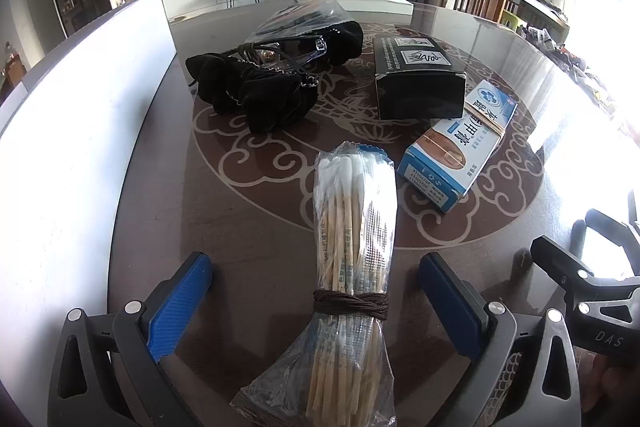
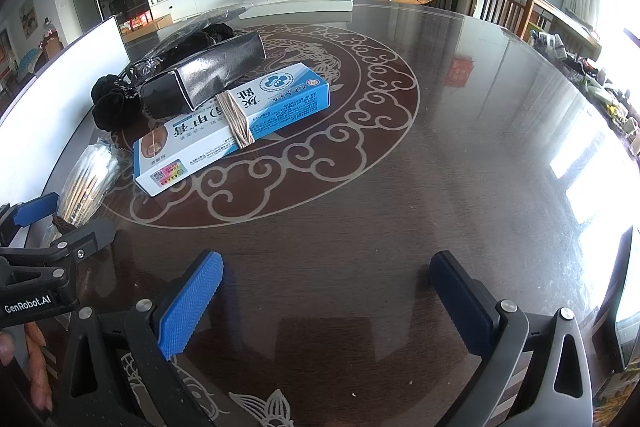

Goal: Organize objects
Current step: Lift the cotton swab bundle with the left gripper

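Note:
A plastic-wrapped bundle of cotton swabs (image 1: pixel 352 259), tied with brown string, lies on the dark round table (image 1: pixel 256 235) between the wide-apart fingers of my left gripper (image 1: pixel 316 279), which is open and not touching it. Beyond it lie a blue and white medicine box (image 1: pixel 460 143) with a rubber band, a black box (image 1: pixel 420 79), and a black pouch (image 1: pixel 260 87) with glasses (image 1: pixel 296 47) on top. My right gripper (image 2: pixel 326 281) is open over bare tabletop, right of the medicine box (image 2: pixel 232 127) and swab bundle (image 2: pixel 88 183).
A white board (image 1: pixel 80 131) stands along the table's left edge. A clear plastic bag (image 1: pixel 304 15) lies behind the pouch. The left gripper's body (image 2: pixel 40 267) shows at the lower left of the right wrist view. A chair (image 2: pixel 504 7) and cluttered shelf stand at the right.

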